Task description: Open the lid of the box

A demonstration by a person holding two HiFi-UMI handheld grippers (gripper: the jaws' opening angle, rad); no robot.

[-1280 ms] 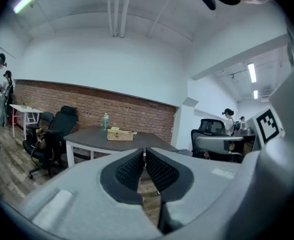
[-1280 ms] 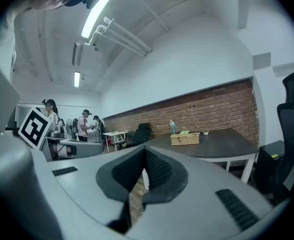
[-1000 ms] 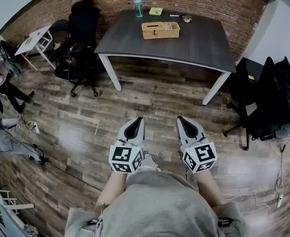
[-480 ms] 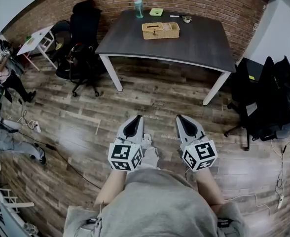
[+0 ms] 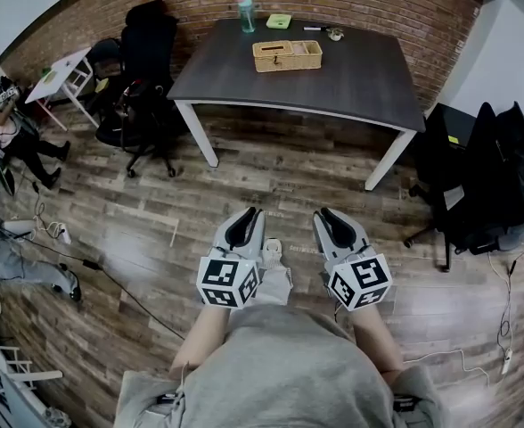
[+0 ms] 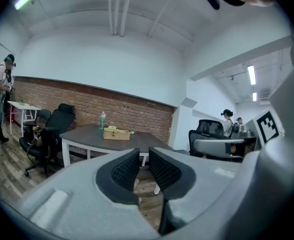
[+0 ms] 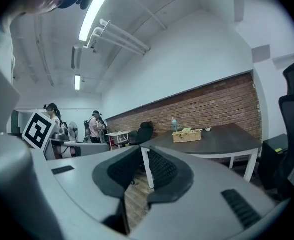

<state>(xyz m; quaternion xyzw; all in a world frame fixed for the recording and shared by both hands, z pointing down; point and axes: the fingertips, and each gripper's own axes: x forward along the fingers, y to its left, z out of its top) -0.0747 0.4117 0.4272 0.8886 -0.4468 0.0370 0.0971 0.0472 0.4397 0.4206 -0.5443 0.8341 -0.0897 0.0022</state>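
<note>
One box (image 5: 287, 55) sits well ahead of both claws on the table (image 5: 360, 78), lid shut, long axis crosswise to their aim. The left claw (image 5: 244, 217) and right claw (image 5: 330, 217) have just been opening: narrow gaps, nothing between.

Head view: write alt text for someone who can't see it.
A person holds the left gripper and right gripper over a wood floor, jaws just opened slightly with nothing between them. Well ahead, a wicker box, lid closed, sits on a dark table near a bottle.
</note>
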